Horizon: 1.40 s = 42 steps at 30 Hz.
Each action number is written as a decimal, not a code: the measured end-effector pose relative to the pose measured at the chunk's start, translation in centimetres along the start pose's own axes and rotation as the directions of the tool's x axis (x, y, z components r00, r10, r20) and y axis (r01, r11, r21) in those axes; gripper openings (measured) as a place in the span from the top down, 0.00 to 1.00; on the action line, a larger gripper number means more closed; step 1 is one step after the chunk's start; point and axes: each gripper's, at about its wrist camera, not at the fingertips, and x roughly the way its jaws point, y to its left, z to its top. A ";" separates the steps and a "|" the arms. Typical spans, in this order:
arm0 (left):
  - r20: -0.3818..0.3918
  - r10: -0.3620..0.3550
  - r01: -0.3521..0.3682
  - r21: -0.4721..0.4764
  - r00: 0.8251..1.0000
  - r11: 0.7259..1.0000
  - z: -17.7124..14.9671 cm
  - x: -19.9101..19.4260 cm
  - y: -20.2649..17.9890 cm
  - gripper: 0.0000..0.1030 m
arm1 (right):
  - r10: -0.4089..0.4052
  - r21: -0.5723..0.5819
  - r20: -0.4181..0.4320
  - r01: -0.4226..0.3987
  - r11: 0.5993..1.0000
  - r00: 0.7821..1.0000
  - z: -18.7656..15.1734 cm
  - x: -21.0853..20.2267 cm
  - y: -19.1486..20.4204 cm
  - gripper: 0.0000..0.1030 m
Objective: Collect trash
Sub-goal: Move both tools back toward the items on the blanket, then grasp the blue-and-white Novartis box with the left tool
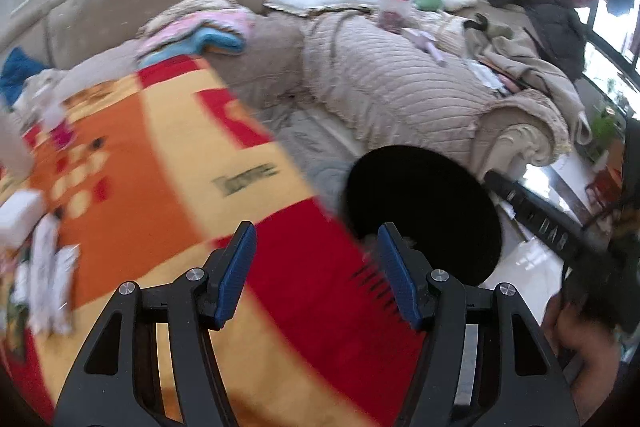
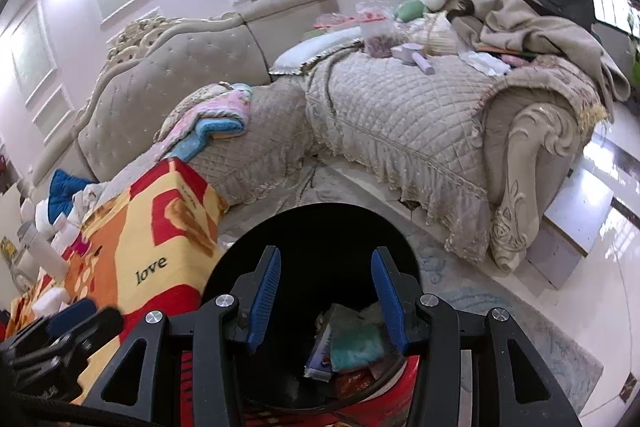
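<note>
My left gripper [image 1: 315, 231] is open over the table's red, orange and yellow cloth [image 1: 160, 167], with nothing between its blue pads. A round black bin [image 1: 424, 203] stands just right of it, beside the table's edge. On the cloth's far left lie blurred white packets [image 1: 48, 267] and a white box [image 1: 20, 211]. My right gripper [image 2: 326, 255] hangs open and empty over the bin's mouth [image 2: 328, 223]. Inside the bin lie a green wrapper [image 2: 356, 343] and a purple-and-white packet [image 2: 320, 355]. The left gripper [image 2: 68, 323] shows at the right wrist view's lower left.
A beige quilted sofa [image 2: 400, 107] piled with clothes, a pillow and a plastic bag curves behind the table and bin. White bottles and packets [image 2: 48, 255] crowd the table's far end. A pale rug [image 2: 500, 307] and glossy tiles [image 2: 592, 211] lie to the right. A hand [image 1: 580, 339] shows at right.
</note>
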 end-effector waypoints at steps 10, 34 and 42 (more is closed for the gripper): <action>-0.013 0.225 -0.224 -0.183 0.974 0.957 -8.6 -7.9 14.1 0.40 | 0.150 -0.240 -0.032 -0.154 0.959 0.988 -3.0 -0.8 9.0 0.56; -0.125 0.320 -0.313 -0.692 0.939 0.650 -9.4 -9.9 35.2 0.39 | 0.256 -0.463 -0.175 -0.309 0.831 0.951 -8.5 0.7 18.9 0.56; -0.202 0.332 -0.376 -0.681 0.921 0.629 -11.3 -8.8 34.7 0.37 | 0.283 -0.468 -0.172 -0.331 0.819 0.944 -8.5 0.6 19.3 0.56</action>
